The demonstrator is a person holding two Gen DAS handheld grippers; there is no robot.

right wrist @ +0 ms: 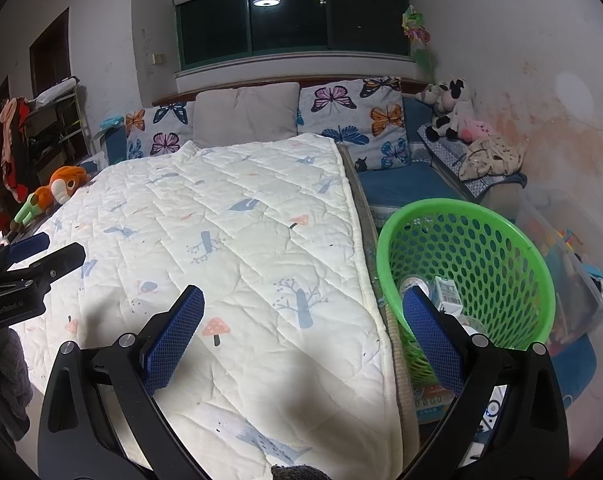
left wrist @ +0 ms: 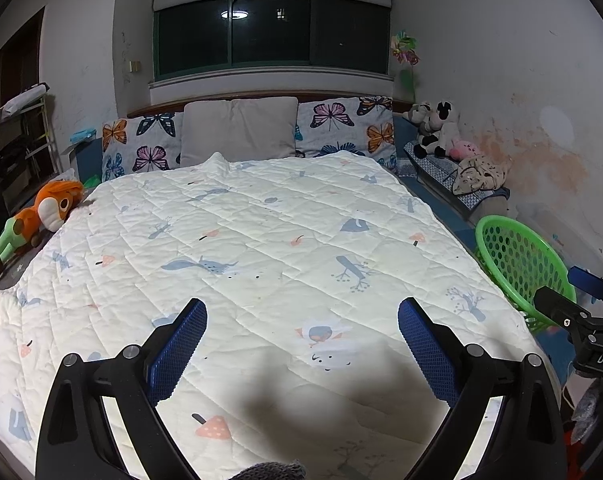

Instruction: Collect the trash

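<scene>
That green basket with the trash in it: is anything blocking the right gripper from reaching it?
Nothing visible does. The right gripper hangs open over the quilt's edge, and the green basket stands open-topped just beside the bed.

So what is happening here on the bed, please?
A person holds two grippers over a bed covered by a white quilt. The left gripper and the right gripper are both open and hold nothing. Beside the bed stands a green basket, which already contains a small carton and some other pieces that are hard to identify. No trash is visible on the quilt at this moment.
</scene>
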